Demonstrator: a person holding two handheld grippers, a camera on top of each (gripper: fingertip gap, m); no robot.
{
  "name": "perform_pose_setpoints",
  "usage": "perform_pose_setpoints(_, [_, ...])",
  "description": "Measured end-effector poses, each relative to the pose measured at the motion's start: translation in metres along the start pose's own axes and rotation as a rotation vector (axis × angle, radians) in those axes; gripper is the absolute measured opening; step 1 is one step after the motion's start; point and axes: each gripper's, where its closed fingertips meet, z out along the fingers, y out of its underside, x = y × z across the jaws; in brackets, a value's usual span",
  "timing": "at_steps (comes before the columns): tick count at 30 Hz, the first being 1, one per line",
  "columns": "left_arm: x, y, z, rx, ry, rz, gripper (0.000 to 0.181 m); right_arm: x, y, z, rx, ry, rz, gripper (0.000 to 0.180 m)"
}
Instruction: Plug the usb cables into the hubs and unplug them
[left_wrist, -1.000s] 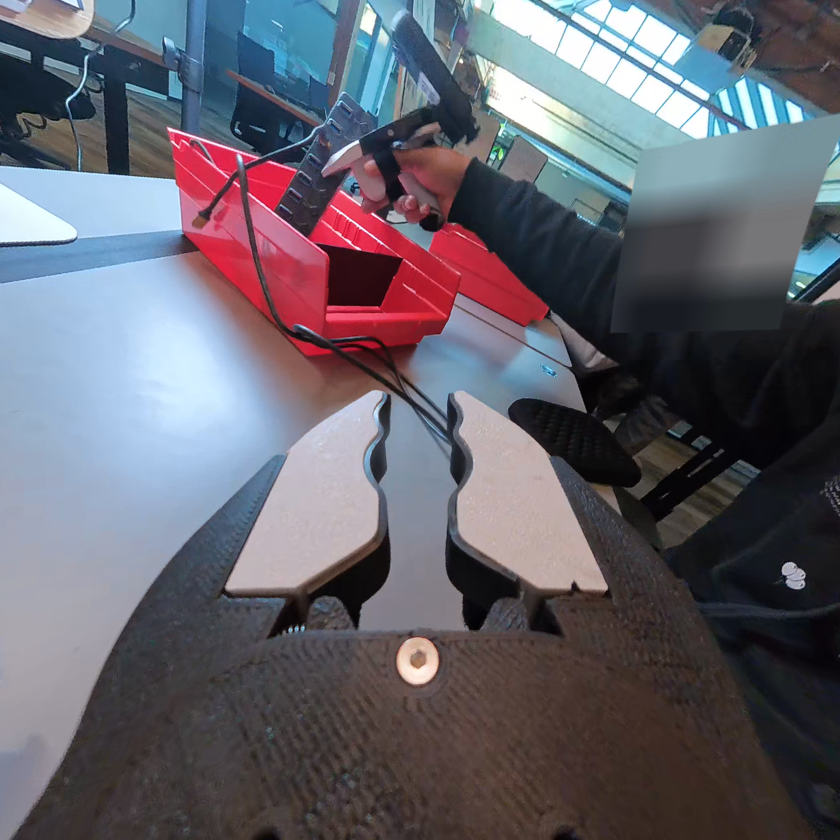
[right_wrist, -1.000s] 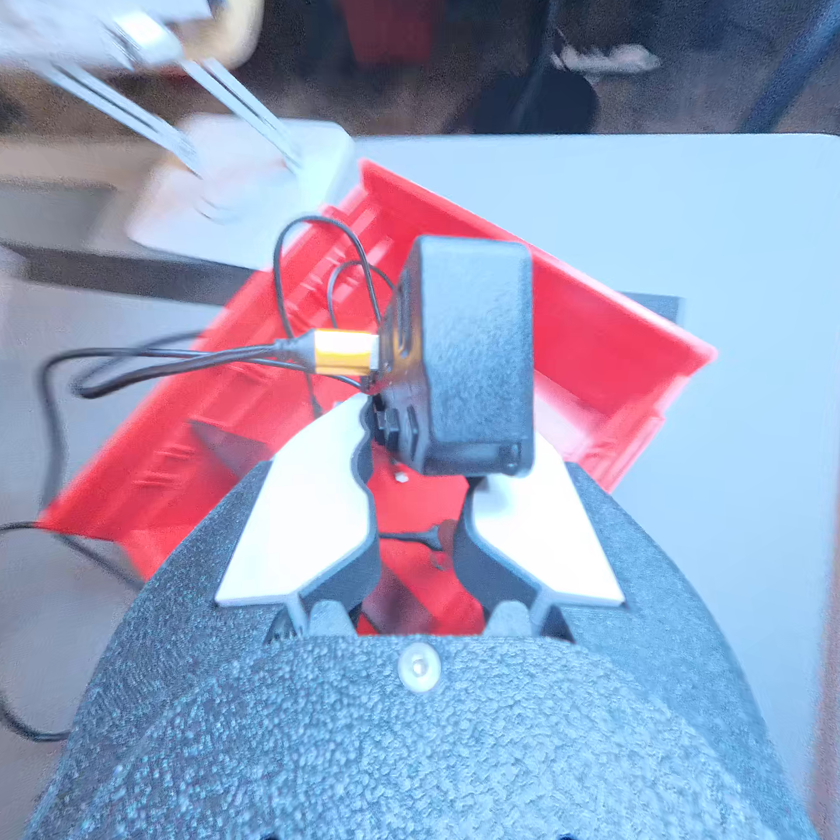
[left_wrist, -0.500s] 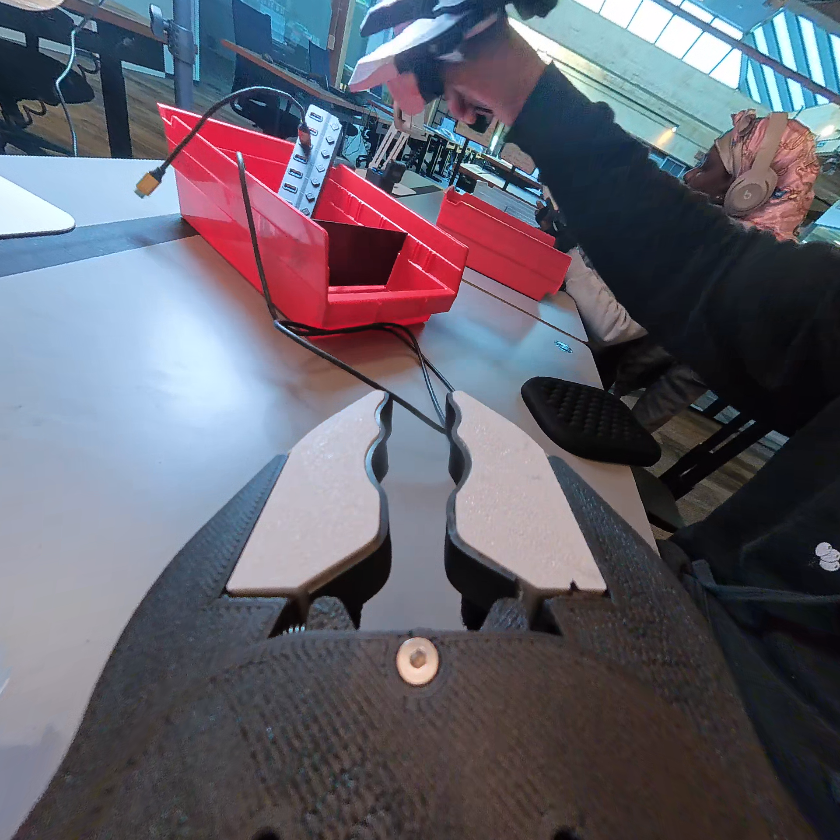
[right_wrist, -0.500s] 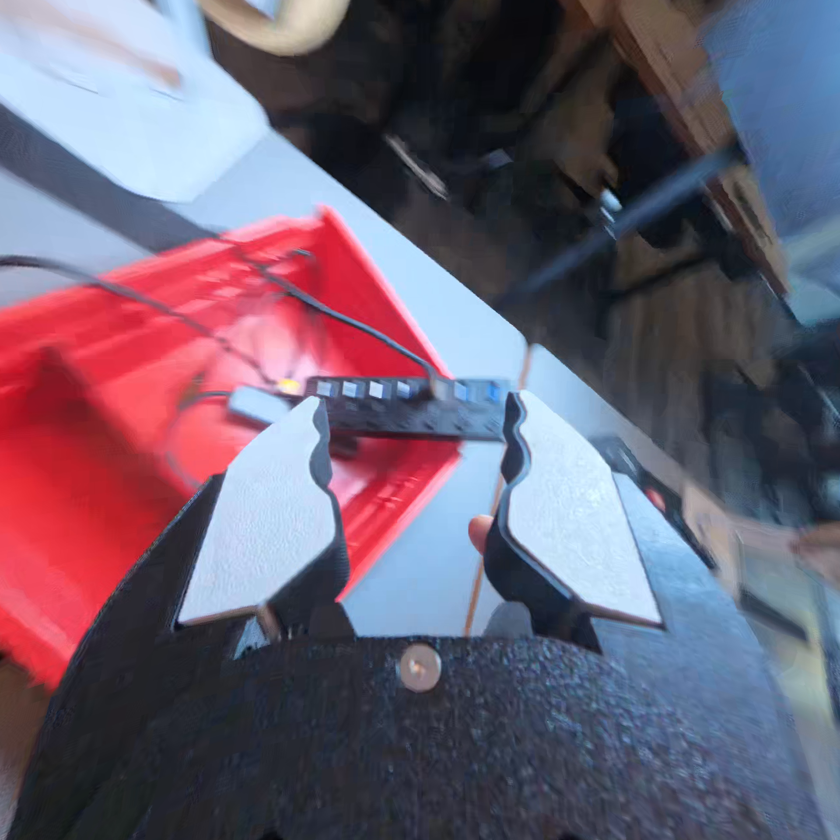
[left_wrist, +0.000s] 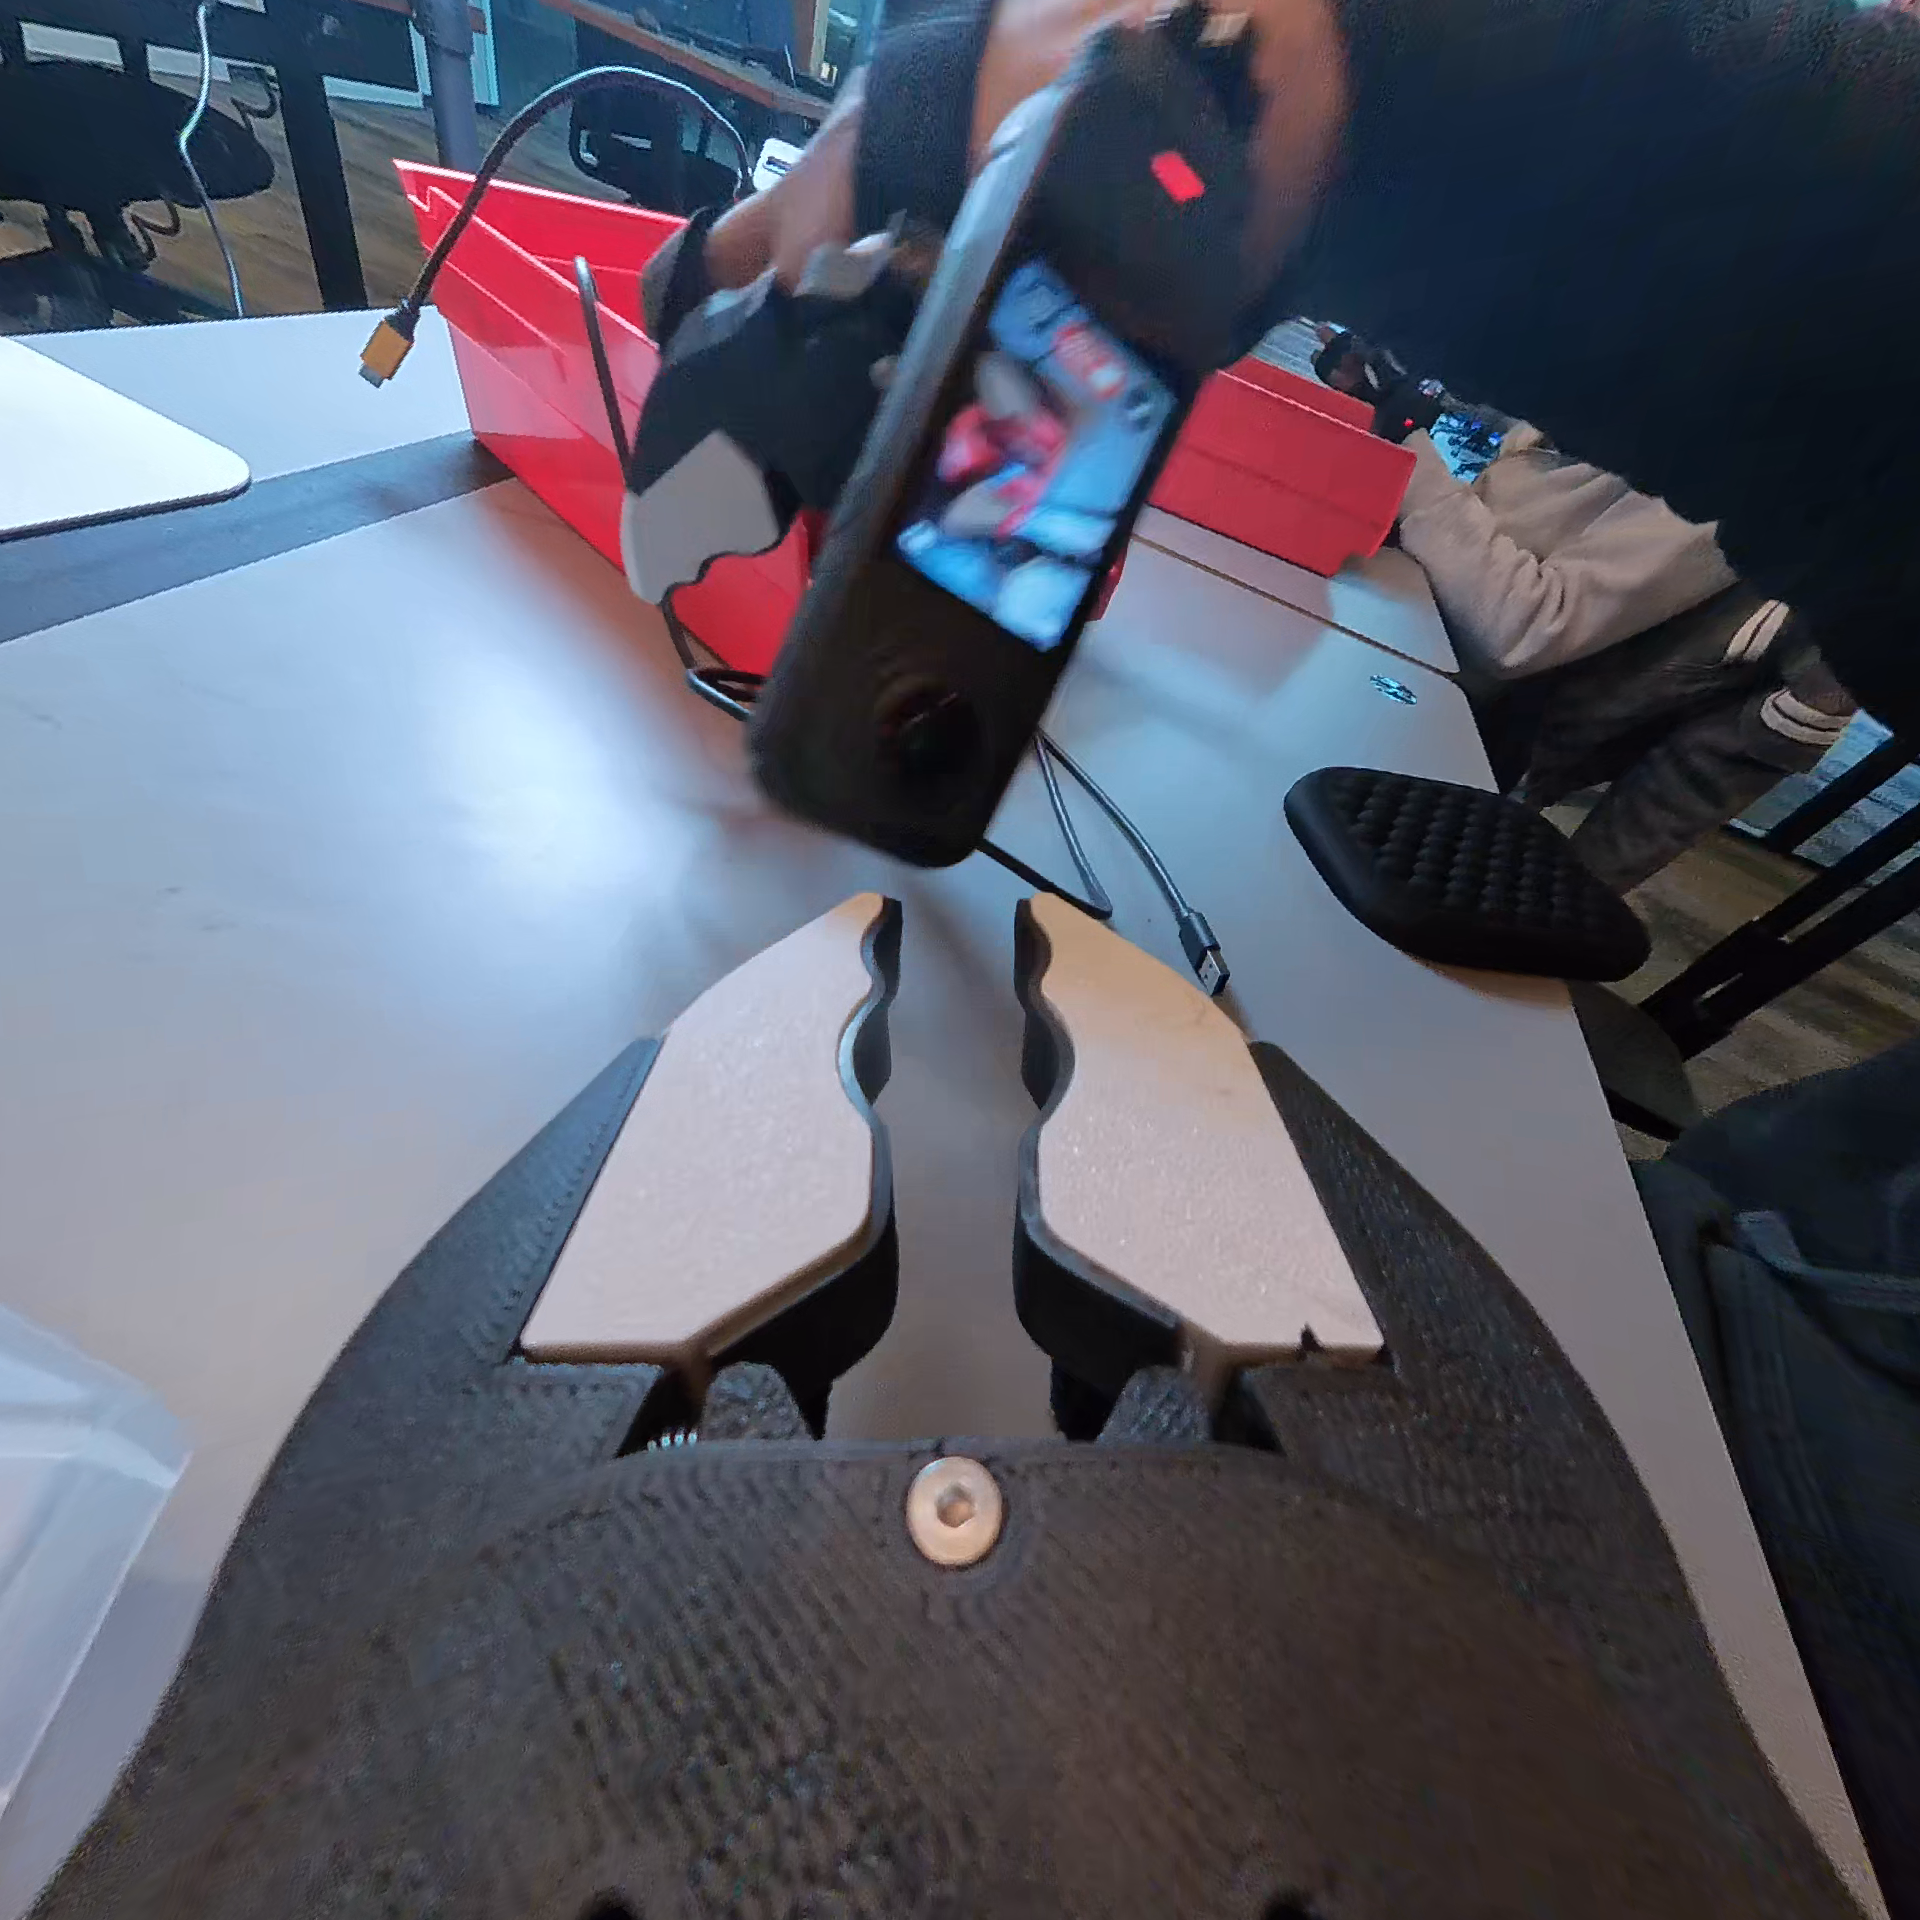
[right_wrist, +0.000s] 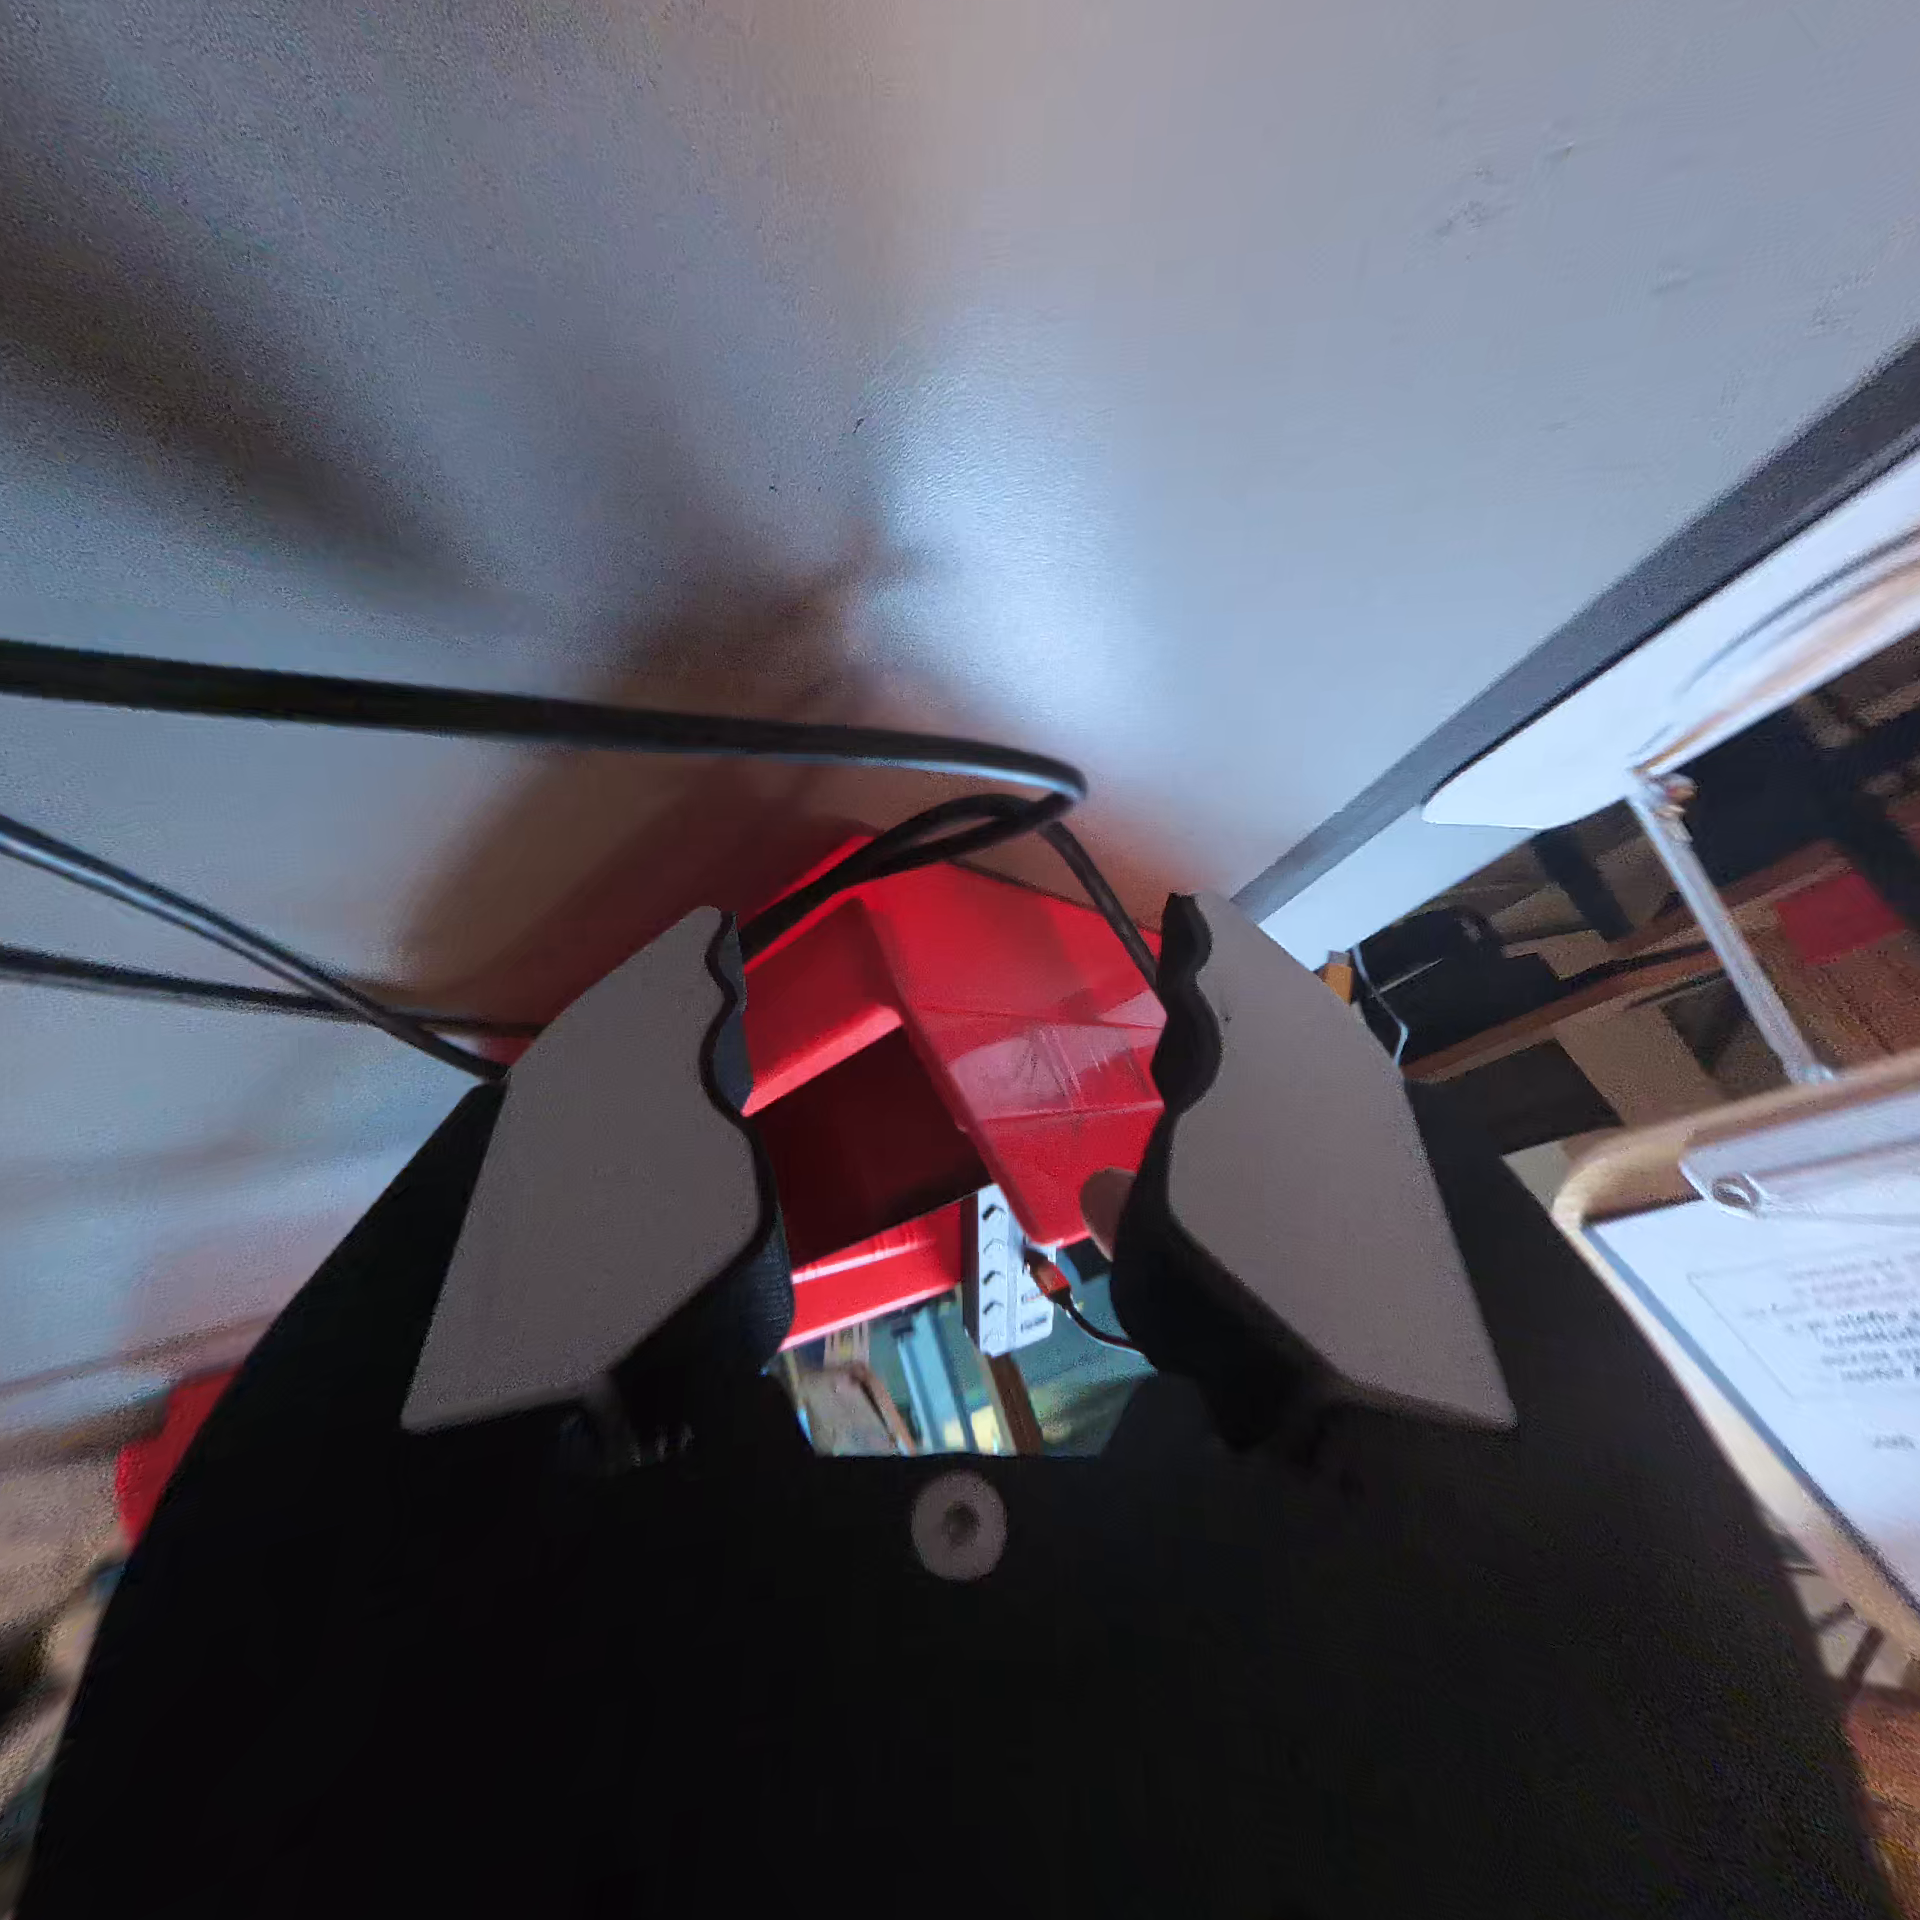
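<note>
My left gripper (left_wrist: 956, 920) lies low over the grey table (left_wrist: 312, 831), jaws a narrow gap apart and empty. A black cable (left_wrist: 1091, 821) ends in a silver USB plug (left_wrist: 1205, 956) on the table just right of its right finger. My right gripper (right_wrist: 951, 935) is wide open and empty, tipped over the red bin (right_wrist: 997, 997). In the left wrist view it hangs close in front, one finger (left_wrist: 696, 509) and its black camera body (left_wrist: 966, 520) showing. The pale hub (right_wrist: 997, 1288) stands in the bin with an orange-tipped cable (right_wrist: 1044, 1273) in it.
A cable with an orange plug (left_wrist: 384, 353) arches out of the red bin (left_wrist: 520, 343). A second red bin (left_wrist: 1278, 468) sits behind. A white base plate (left_wrist: 94, 457) lies far left. A black armrest pad (left_wrist: 1455, 873) and a seated person (left_wrist: 1558, 561) are to the right. One gripper's finger ends stand about 15 cm off the other's.
My right gripper let go of the hub, left it in the red bin, opened wide and swung close in front of my left gripper. The cable end now lies right of my left fingers.
</note>
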Motion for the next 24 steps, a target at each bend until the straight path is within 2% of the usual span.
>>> perform_pose_setpoints(4, [-0.006, -0.004, -0.008, 0.004, -0.016, 0.013, 0.020, -0.001, 0.006, 0.019, -0.141, -0.182, -0.101, 0.075])
perform_pose_setpoints(7, [-0.012, -0.013, -0.017, 0.035, -0.038, 0.021, 0.019, -0.008, 0.005, 0.030, -0.159, -0.290, -0.162, 0.054])
perform_pose_setpoints(9, [-0.015, -0.017, -0.023, 0.058, -0.043, 0.014, 0.018, -0.008, -0.006, 0.032, -0.085, -0.311, -0.181, 0.026])
perform_pose_setpoints(11, [-0.018, -0.021, -0.027, 0.075, -0.053, 0.010, 0.018, -0.007, -0.012, 0.023, -0.008, -0.348, -0.162, 0.016])
perform_pose_setpoints(13, [-0.021, -0.024, -0.030, 0.089, -0.064, 0.008, 0.017, 0.002, -0.023, 0.002, 0.158, -0.347, -0.095, 0.012])
perform_pose_setpoints(16, [-0.025, -0.027, -0.035, 0.112, -0.081, 0.004, 0.016, 0.029, -0.025, -0.044, 0.443, -0.306, 0.050, 0.010])
perform_pose_setpoints(19, [-0.029, -0.028, -0.036, 0.125, -0.092, -0.012, 0.016, 0.062, 0.002, -0.088, 0.647, -0.194, 0.204, 0.010])
perform_pose_setpoints(21, [-0.030, -0.026, -0.036, 0.125, -0.094, -0.021, 0.015, 0.084, 0.035, -0.109, 0.723, -0.092, 0.310, 0.010])
perform_pose_setpoints(24, [-0.031, -0.022, -0.033, 0.109, -0.100, -0.021, 0.015, 0.107, 0.102, -0.120, 0.694, 0.093, 0.460, 0.010])
